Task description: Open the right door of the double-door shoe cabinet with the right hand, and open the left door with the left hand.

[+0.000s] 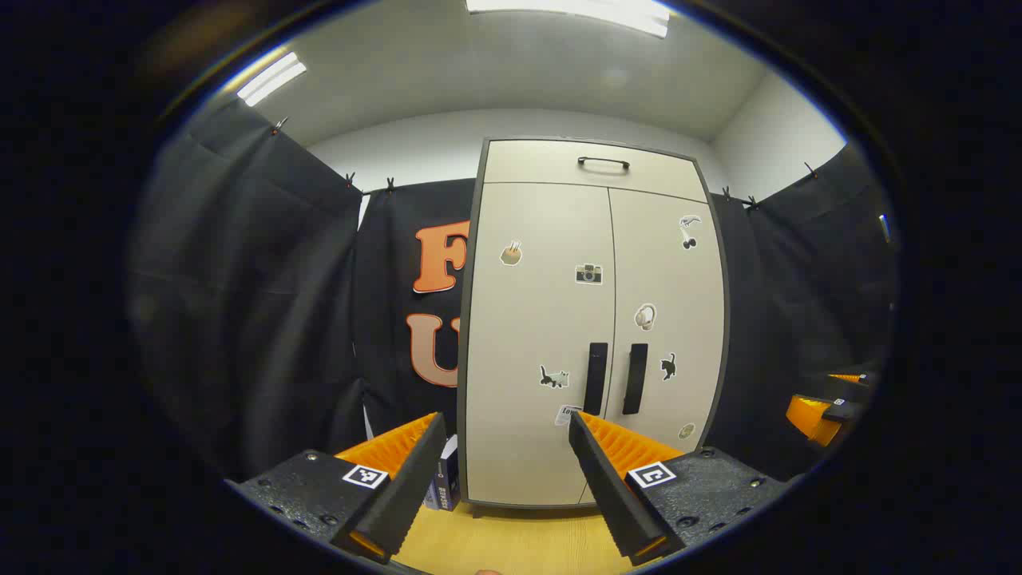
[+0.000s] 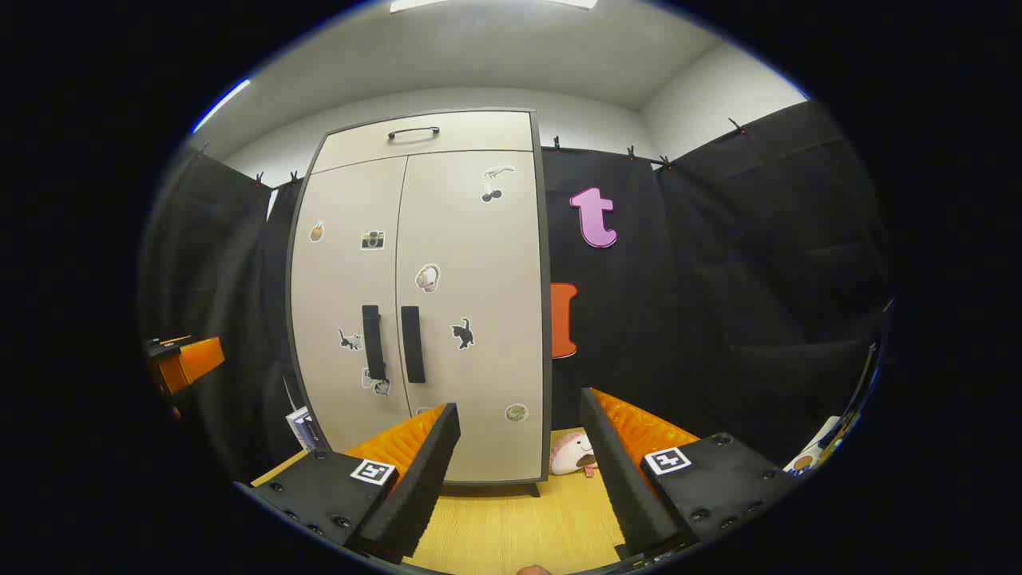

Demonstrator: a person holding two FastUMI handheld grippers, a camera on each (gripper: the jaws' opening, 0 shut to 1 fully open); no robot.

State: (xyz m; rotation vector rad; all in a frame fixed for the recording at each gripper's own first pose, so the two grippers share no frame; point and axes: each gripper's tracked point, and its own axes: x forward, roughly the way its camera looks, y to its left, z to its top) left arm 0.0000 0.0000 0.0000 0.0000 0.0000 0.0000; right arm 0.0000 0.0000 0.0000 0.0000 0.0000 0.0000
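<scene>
Ahead, flat matte cabinet doors (image 1: 595, 335) closed; slim bar handles (image 1: 615, 378).

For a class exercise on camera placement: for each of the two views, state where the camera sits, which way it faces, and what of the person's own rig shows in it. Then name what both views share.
Left gripper view: rides on the left hand-held gripper, faces the closed shoe cabinet; its own open fingers show at the bottom, the other gripper at the right edge.
Right gripper view: rides on the right hand-held gripper, faces the cabinet from further right; own open fingers at the bottom, a plush toy beyond.
Shared: both doors shut, left handle, right handle, wooden floor.
</scene>
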